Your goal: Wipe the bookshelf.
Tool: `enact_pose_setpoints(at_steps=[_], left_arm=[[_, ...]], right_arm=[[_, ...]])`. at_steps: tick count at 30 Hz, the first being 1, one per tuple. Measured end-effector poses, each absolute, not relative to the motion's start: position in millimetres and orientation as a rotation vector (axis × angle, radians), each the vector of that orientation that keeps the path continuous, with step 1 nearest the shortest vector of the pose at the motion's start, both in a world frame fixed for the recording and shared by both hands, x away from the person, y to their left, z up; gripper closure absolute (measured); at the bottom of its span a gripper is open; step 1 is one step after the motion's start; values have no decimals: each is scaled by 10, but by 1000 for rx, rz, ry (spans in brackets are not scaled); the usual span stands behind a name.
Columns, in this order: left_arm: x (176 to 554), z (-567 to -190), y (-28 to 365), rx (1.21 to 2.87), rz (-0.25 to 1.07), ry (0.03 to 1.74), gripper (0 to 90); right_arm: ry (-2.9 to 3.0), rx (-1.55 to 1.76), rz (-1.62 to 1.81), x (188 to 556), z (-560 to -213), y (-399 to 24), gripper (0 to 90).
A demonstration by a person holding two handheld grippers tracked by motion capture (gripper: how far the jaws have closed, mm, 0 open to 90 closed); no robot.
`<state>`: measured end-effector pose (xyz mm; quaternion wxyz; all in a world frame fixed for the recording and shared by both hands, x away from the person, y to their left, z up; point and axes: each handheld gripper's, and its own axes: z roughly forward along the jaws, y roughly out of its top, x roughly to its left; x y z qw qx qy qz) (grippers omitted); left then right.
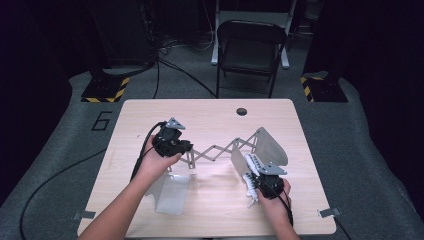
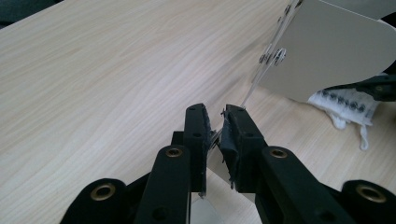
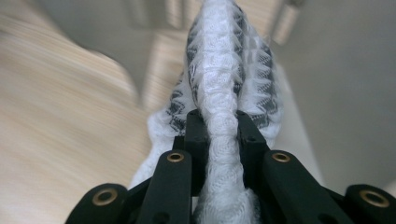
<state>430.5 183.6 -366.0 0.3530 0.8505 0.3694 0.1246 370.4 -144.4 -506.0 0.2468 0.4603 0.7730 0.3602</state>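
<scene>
Right now we hold two things at once. Our left gripper (image 1: 186,148) has its jaws clenched on the thin metal edge of the stretchy scissor rack (image 1: 215,151), at the rack's left end. Our right gripper (image 1: 256,185) has its jaws clenched on a white knit glove with dark dots (image 3: 219,74), just beside the rack's right end plate (image 1: 270,146) on the wooden table (image 1: 150,115). We think the thin metal could slip out of the left pads if we pull too hard, since so little of it is pinched. The soft glove could also snag on the rack's crossed bars and tug the rack sideways.
</scene>
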Motion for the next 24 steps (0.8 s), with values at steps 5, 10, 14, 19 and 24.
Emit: enact_pose_setpoints(at_steps=[5,10,14,19,24], left_arm=[[4307,-3662,1841,2196,329,952,795],[4314,-3659,1850,2199,319,955,796],[4317,-3658,1852,2197,314,958,796],[4319,-3658,1852,2197,315,958,795],[4315,-3662,1850,2192,315,960,795]], right_arm=[[2114,1176,1136,3688,-4784,-1318,798],[2044,1085,1230,3677,-4420,-1305,803],[2062,1064,1274,3726,-4286,-1363,803],[2157,1034,1212,3778,-4422,-1366,805],[2271,1017,1091,3758,-4606,-1349,805]])
